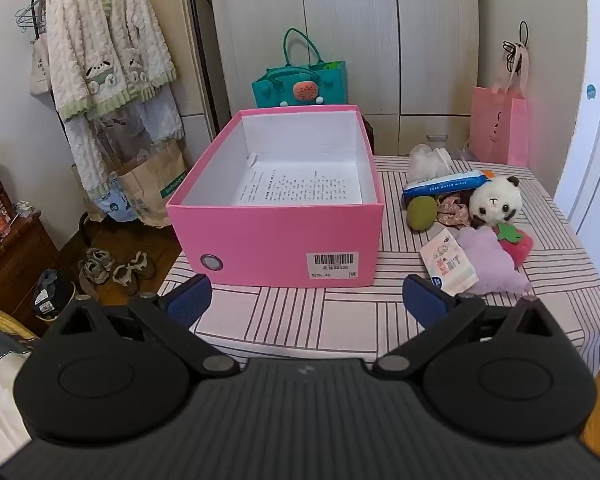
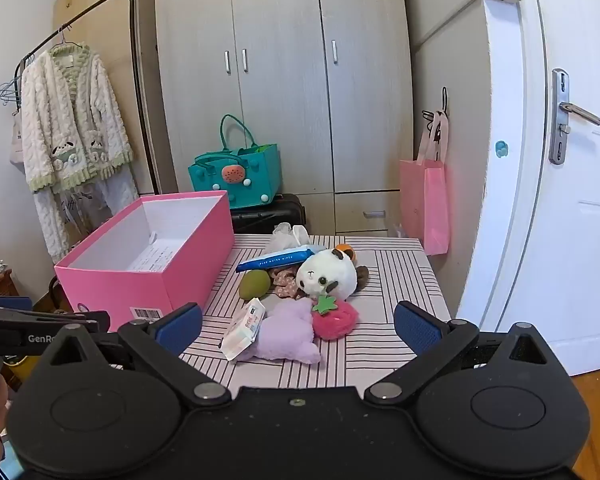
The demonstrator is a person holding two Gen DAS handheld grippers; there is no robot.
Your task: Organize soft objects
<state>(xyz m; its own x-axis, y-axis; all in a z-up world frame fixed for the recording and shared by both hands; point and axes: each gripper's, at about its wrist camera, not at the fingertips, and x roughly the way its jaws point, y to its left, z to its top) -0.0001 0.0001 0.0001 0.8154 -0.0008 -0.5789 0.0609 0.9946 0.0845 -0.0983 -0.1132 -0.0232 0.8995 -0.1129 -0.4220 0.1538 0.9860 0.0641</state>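
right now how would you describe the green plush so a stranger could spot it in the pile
Start at the open pink box on the striped table; the pile lies to its right. The green plush sits at the pile's box-side edge, below the blue wipes pack. It is the only plain olive, rounded lump there.

Brightness: both views were evenly and softly lit, like daylight.
Source: not visible; the white door [image 2: 560, 200] was the brightest surface, nearly washed out.
Shadows: faint, soft-edged ones lay under the pink box [image 1: 276, 240] and the plush toys.
Glare: a mild sheen sat on the black gripper housings.
Distortion: strong fisheye bending curved the wardrobe [image 2: 284, 80] and the door frame; the corners went dark.
Focus: the centre was sharp and the box's barcode label legible; the edges were slightly soft.
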